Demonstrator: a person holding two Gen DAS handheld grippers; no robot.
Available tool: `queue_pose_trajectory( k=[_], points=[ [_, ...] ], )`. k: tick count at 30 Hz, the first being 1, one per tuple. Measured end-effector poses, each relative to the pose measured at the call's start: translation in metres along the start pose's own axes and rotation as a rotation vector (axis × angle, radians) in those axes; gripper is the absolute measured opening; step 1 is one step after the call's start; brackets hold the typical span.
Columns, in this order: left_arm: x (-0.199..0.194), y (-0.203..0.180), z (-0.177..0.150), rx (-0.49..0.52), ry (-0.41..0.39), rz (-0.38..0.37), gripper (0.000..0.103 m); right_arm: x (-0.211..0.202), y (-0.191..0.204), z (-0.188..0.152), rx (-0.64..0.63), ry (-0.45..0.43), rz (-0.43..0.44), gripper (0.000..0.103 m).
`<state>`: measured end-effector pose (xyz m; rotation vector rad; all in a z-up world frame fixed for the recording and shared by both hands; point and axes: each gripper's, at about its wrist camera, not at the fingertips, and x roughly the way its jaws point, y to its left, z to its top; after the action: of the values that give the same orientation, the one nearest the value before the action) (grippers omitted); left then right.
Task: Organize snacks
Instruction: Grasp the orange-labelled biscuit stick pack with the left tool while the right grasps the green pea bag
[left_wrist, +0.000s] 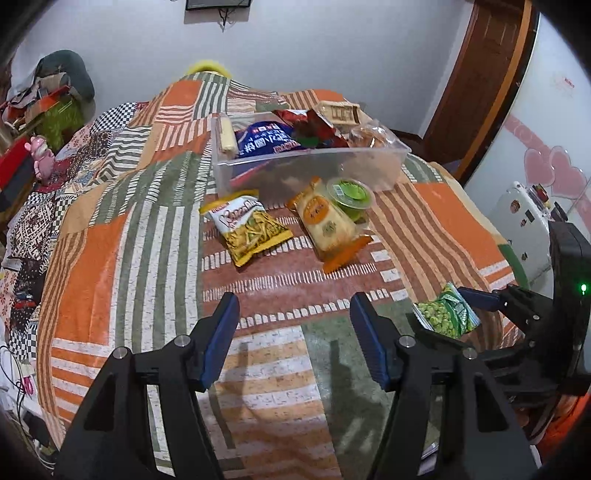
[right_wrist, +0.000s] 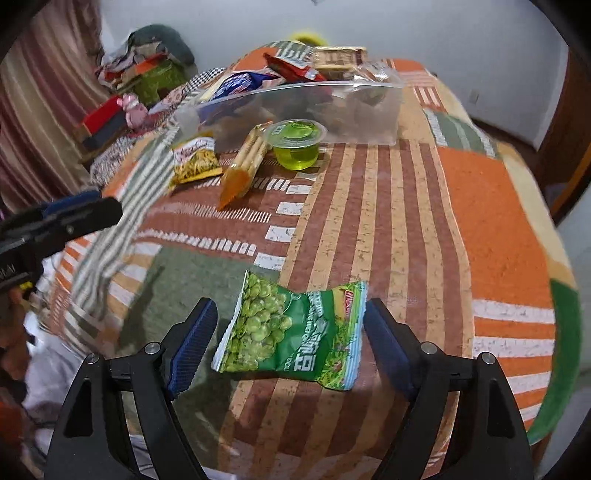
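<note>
Now the right tongs (right_wrist: 288, 332) straddle the green pea packet (right_wrist: 291, 332), jaws spread wide on either side of it.

Nothing is gripped yet; the packet lies flat on the patchwork bed (right_wrist: 480, 206), probably lined up for a pinch across its width. At 12 o'clock waits the clear bin (right_wrist: 369, 110), already holding snacks. Left tongs (left_wrist: 295, 332) hover released over bare quilt, keeping clear.

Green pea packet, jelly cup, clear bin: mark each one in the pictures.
green pea packet (right_wrist: 291, 334): right wrist view, middle of its printed face.
jelly cup (right_wrist: 296, 147): right wrist view, its translucent green side wall.
clear bin (left_wrist: 314, 171): left wrist view, its near front wall.
</note>
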<state>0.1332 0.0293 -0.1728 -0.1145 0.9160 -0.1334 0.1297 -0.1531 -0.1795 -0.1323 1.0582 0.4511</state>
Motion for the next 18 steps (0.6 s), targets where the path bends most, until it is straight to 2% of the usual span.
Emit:
queue_pose_trajectory(
  k=[3, 6, 13, 18],
  points=[
    [0.005, -0.004, 0.002, 0.003, 0.007, -0.014, 0.062, 0.003, 0.008, -0.001, -0.043, -0.005, -0.038, 0.056],
    [0.011, -0.01, 0.005, 0.016, 0.014, -0.018, 0.062, 0.001, 0.006, -0.004, -0.061, -0.019, -0.045, 0.048],
    [0.03, -0.022, 0.027, 0.031, 0.025, -0.04, 0.062, -0.01, -0.021, 0.007, 0.019, -0.061, -0.005, 0.044],
    [0.06, -0.033, 0.049, 0.045, 0.035, -0.028, 0.062, -0.022, -0.044, 0.023, 0.063, -0.116, -0.02, 0.044]
  ],
)
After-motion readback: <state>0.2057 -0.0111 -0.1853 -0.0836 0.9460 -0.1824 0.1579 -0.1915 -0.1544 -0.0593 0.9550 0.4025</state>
